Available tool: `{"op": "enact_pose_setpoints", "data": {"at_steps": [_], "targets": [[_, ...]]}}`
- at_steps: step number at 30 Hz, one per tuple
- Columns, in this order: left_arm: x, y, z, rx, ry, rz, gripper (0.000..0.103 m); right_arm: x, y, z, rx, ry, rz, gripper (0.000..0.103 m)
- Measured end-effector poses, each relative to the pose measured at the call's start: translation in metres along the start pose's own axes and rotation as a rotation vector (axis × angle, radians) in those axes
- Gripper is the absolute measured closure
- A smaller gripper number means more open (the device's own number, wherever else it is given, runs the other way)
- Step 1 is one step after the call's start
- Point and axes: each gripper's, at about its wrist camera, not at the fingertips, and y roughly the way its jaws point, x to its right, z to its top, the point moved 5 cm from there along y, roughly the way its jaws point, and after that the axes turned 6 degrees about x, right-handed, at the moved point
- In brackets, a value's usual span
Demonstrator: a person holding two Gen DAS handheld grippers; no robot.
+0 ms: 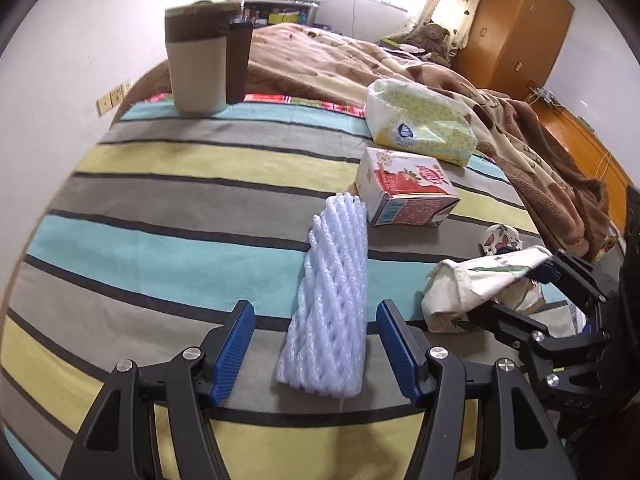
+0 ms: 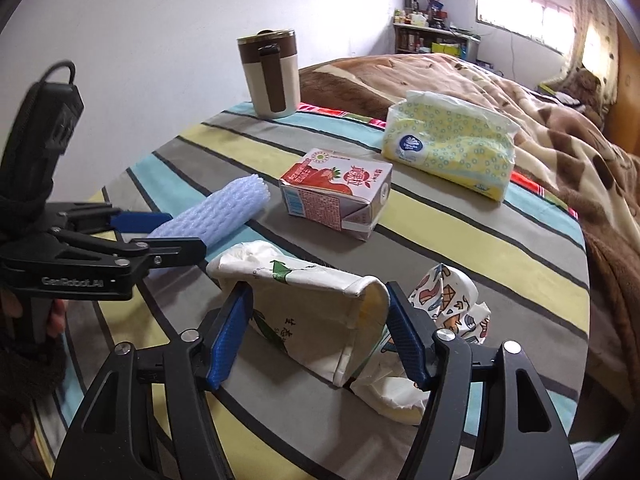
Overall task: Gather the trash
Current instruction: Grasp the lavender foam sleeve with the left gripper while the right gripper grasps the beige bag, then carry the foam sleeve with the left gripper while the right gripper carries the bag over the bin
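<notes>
A pale blue foam net sleeve [image 1: 332, 300] lies on the striped cloth, its near end between the blue pads of my left gripper [image 1: 316, 344], which is open around it without squeezing. The sleeve also shows in the right wrist view [image 2: 216, 212]. My right gripper [image 2: 320, 332] is open, its pads on either side of the rim of a white cloth bag [image 2: 316, 320], which lies on its side with its mouth held wide. A red-and-white strawberry milk carton [image 2: 336, 192] lies beyond. A patterned crumpled wrapper [image 2: 452, 300] lies right of the bag.
A beige-and-brown lidded mug [image 2: 272, 76] stands at the cloth's far edge. A yellow tissue pack [image 2: 448, 144] lies at the far right. A brown blanket [image 2: 560, 120] covers the bed behind. The left gripper's body [image 2: 80, 256] reaches in from the left.
</notes>
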Motion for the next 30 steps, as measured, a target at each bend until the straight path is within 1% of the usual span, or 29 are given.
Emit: {"op": "enact_pose_setpoints", "data": {"at_steps": [1, 2, 3, 4, 5, 6, 8, 10, 11, 13, 14, 16, 17, 18, 20, 30], "targets": [[0.000, 0.000, 0.001, 0.005, 0.003, 0.016, 0.040, 0.000, 0.000, 0.000, 0.000, 0.003, -0.001, 0.051], [0.000, 0.000, 0.002, 0.013, 0.010, 0.024, 0.040, 0.001, 0.001, -0.001, 0.000, 0.006, -0.004, 0.054], [0.000, 0.001, 0.002, 0.014, 0.011, 0.028, 0.040, 0.002, 0.001, -0.001, 0.000, 0.011, -0.008, 0.059], [0.000, 0.003, 0.003, 0.010, 0.007, 0.024, 0.040, 0.002, 0.001, -0.002, 0.000, 0.017, -0.008, 0.063], [0.000, 0.004, 0.003, 0.008, 0.001, 0.015, 0.040, 0.004, 0.001, -0.002, 0.000, 0.028, -0.007, 0.064], [-0.001, 0.005, 0.003, 0.006, -0.004, 0.013, 0.040, 0.005, 0.001, -0.002, 0.002, 0.037, -0.006, 0.067], [0.000, 0.005, 0.003, 0.010, 0.000, 0.021, 0.043, 0.006, 0.000, -0.002, 0.007, 0.055, 0.009, 0.070], [0.001, 0.006, 0.003, 0.011, 0.007, 0.023, 0.055, 0.004, 0.000, -0.003, 0.011, 0.060, 0.018, 0.073], [0.002, 0.006, 0.003, 0.010, 0.010, 0.022, 0.057, 0.003, -0.001, -0.003, 0.014, 0.059, 0.019, 0.074], [0.002, 0.006, 0.003, 0.013, 0.011, 0.021, 0.066, 0.001, -0.002, -0.004, 0.018, 0.054, 0.020, 0.078], [0.001, 0.005, 0.003, 0.015, 0.008, 0.021, 0.066, -0.001, -0.003, -0.004, 0.021, 0.051, 0.021, 0.079], [0.000, 0.004, 0.002, 0.016, -0.002, 0.022, 0.071, -0.001, -0.007, -0.004, 0.031, 0.052, 0.023, 0.084], [-0.001, 0.003, 0.002, 0.016, -0.006, 0.020, 0.071, -0.002, -0.008, -0.004, 0.035, 0.053, 0.025, 0.086], [-0.001, 0.002, 0.001, 0.017, -0.010, 0.017, 0.072, -0.003, -0.010, -0.004, 0.041, 0.052, 0.025, 0.094], [0.000, -0.001, 0.000, 0.023, -0.013, 0.015, 0.073, -0.004, -0.013, -0.004, 0.051, 0.047, 0.013, 0.094], [0.016, -0.025, -0.013, 0.049, -0.014, -0.016, 0.073, -0.005, -0.034, -0.010, 0.095, 0.098, 0.010, 0.094]]}}
